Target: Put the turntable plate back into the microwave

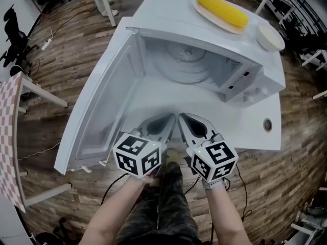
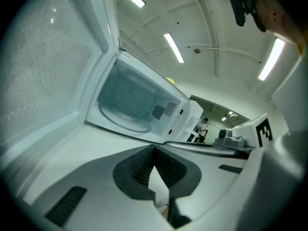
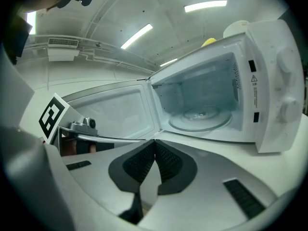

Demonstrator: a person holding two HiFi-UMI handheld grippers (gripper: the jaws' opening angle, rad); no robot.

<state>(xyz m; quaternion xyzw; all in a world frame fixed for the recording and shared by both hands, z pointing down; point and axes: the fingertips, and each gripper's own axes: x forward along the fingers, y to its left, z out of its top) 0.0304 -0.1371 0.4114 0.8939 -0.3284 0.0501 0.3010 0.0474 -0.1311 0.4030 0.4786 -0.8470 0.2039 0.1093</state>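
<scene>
I'm holding my left gripper (image 1: 164, 122) and right gripper (image 1: 188, 122) side by side at the near edge of the table (image 1: 255, 129), both w/ jaws pressed together and nothing btwn them. They've nothing to carry, since the turntable plate (image 1: 185, 65) is already lying flat inside the microwave (image 1: 168, 9). I'm hovering back from the cavity, prob. because the wide-open door (image 1: 99, 116) needs room to swing.

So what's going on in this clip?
A person holds two grippers in front of an open microwave on a white table. The turntable plate lies inside the cavity, and the door is swung wide. The left gripper and the right gripper are both shut and empty, side by side above the table. Corn and a bowl sit on top of the microwave.
</scene>
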